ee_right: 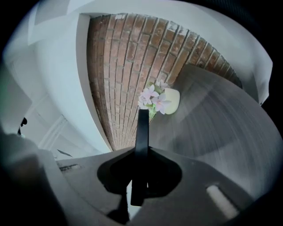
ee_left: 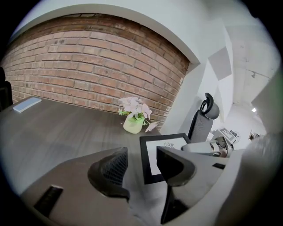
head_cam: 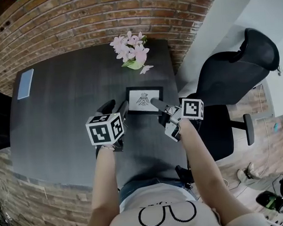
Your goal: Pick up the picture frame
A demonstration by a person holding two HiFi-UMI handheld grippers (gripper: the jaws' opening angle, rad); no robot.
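The black picture frame (head_cam: 144, 99) with a white print hangs a little over the dark table (head_cam: 64, 115), near its right edge. My right gripper (head_cam: 156, 104) is shut on the frame's right side. In the right gripper view the frame (ee_right: 142, 128) shows edge-on, pinched between the pads of that gripper (ee_right: 141, 152). My left gripper (head_cam: 116, 107) stands open at the frame's lower left corner. In the left gripper view the frame (ee_left: 152, 154) lies just beyond the spread jaws of this gripper (ee_left: 140, 155), partly behind the right finger (ee_left: 174, 165).
A pale vase of pink flowers (head_cam: 132, 50) stands at the table's far side, behind the frame. A light blue flat object (head_cam: 25, 83) lies at the far left. A black office chair (head_cam: 235, 74) stands right of the table. A brick wall (head_cam: 77, 18) runs behind.
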